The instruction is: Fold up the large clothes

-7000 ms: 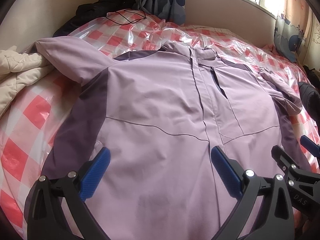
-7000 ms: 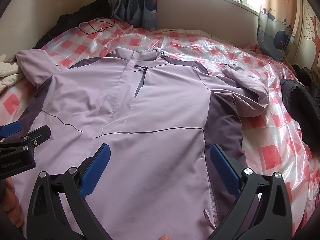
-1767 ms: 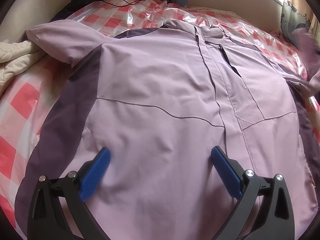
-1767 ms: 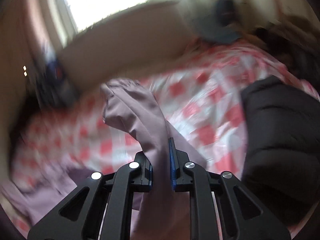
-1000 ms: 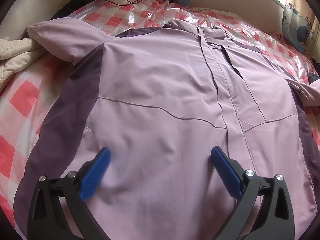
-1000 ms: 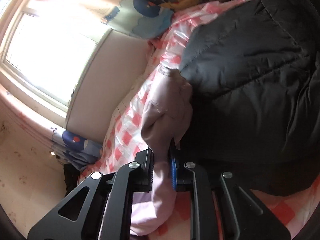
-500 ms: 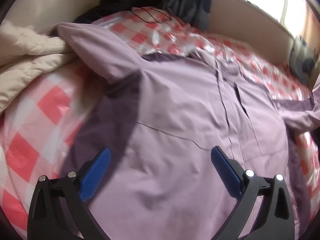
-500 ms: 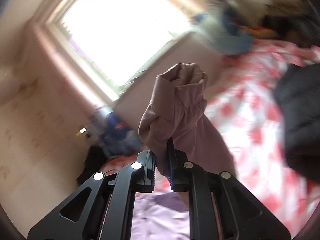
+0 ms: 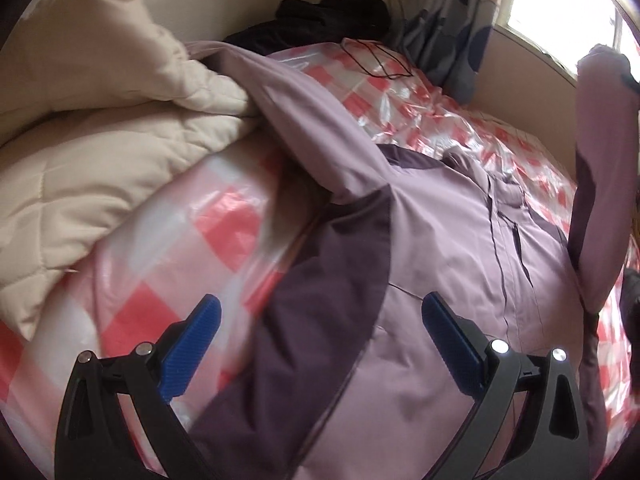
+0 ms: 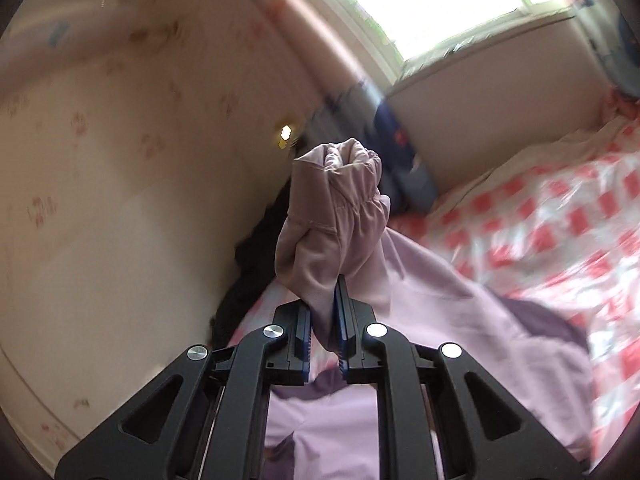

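Right gripper (image 10: 324,320) clamped on right sleeve cuff (image 10: 340,204), lifted above jacket (image 9: 440,248); body lies below it. Left gripper (image 9: 316,320) apart, empty, nearer left sleeve (image 9: 304,108).

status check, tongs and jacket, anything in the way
Right tongs shut on sleeve cuff, lifted off the bed. Left tongs open, empty, over the jacket. Other sleeve lies against the cream quilt.
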The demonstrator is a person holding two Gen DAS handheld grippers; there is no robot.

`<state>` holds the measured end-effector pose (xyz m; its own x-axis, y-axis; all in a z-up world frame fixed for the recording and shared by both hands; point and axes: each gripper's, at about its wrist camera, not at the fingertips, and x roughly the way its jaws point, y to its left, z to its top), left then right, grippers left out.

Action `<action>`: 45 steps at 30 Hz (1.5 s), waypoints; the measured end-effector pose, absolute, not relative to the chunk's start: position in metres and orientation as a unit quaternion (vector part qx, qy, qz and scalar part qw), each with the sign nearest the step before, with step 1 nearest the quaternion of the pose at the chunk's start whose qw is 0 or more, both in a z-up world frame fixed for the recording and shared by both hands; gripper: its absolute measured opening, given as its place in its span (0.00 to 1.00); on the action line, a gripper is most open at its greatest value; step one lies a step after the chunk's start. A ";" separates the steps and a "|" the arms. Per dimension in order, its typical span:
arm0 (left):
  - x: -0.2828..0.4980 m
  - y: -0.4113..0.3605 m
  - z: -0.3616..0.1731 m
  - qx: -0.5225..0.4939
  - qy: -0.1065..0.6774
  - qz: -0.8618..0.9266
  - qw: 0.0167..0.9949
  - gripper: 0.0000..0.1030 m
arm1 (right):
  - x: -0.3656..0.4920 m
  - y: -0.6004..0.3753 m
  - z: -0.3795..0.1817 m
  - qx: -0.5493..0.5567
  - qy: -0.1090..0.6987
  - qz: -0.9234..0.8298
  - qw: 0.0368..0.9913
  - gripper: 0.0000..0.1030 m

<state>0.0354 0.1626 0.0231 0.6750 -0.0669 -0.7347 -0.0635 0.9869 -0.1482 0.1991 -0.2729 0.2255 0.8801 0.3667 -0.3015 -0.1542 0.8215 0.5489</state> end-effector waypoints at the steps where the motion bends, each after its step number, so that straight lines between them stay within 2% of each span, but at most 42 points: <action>1: 0.035 0.166 0.024 -0.085 0.401 0.000 0.912 0.94 | 0.203 -0.258 0.216 0.262 0.210 0.145 0.931 0.10; 11: 0.037 0.178 0.028 -0.096 0.400 0.004 0.911 0.94 | 0.233 -0.140 0.056 0.211 0.347 0.175 0.897 0.11; 14: 0.037 0.177 0.028 -0.095 0.400 0.002 0.911 0.94 | 0.243 -0.114 0.000 0.186 0.424 0.173 0.869 0.16; 16: 0.037 0.176 0.028 -0.094 0.401 0.001 0.911 0.94 | 0.242 -0.105 -0.027 0.186 0.469 0.173 0.846 0.17; 18: 0.037 0.174 0.027 -0.094 0.403 -0.001 0.910 0.94 | 0.236 -0.105 -0.031 0.186 0.477 0.182 0.839 0.18; 19: 0.038 0.173 0.026 -0.094 0.404 -0.001 0.910 0.94 | 0.229 -0.105 -0.027 0.186 0.474 0.189 0.840 0.23; 21: 0.039 0.171 0.026 -0.095 0.405 -0.001 0.909 0.94 | 0.219 -0.113 -0.016 0.194 0.462 0.219 0.837 0.56; 22: 0.040 0.169 0.025 -0.095 0.406 -0.002 0.909 0.94 | 0.213 -0.119 -0.008 0.198 0.453 0.234 0.837 0.83; 23: 0.041 0.166 0.024 -0.094 0.408 -0.004 0.908 0.94 | 0.207 -0.122 0.000 0.184 0.444 0.235 0.845 0.88; 27: 0.044 0.155 0.020 -0.083 0.413 -0.006 0.907 0.94 | 0.185 -0.142 0.046 0.171 0.401 0.243 0.867 0.88; 30: 0.045 0.148 0.018 -0.076 0.413 -0.010 0.907 0.94 | 0.167 -0.188 0.057 0.196 0.365 0.169 0.894 0.88; 33: 0.047 0.144 0.017 -0.077 0.414 -0.010 0.907 0.94 | 0.142 -0.248 0.036 0.232 0.353 0.075 0.903 0.88; 35: 0.050 0.137 0.013 -0.074 0.417 -0.014 0.906 0.94 | 0.149 -0.282 -0.005 0.252 0.411 0.022 0.876 0.88; 36: 0.051 0.134 0.011 -0.071 0.419 -0.016 0.905 0.94 | 0.158 -0.296 -0.037 0.272 0.463 0.029 0.843 0.85; 37: 0.052 0.128 0.010 -0.065 0.419 -0.019 0.905 0.94 | 0.158 -0.305 -0.051 0.287 0.477 0.034 0.830 0.76; 38: 0.052 0.125 0.010 -0.062 0.418 -0.020 0.906 0.94 | 0.150 -0.309 -0.045 0.294 0.460 0.035 0.837 0.76; 41: 0.044 0.118 0.026 -0.061 0.391 -0.027 0.918 0.94 | 0.121 -0.297 -0.011 0.276 0.418 0.070 0.863 0.77; 45: 0.043 0.120 0.092 -0.060 0.318 -0.052 0.945 0.94 | 0.040 -0.268 0.011 0.256 0.402 0.138 0.868 0.84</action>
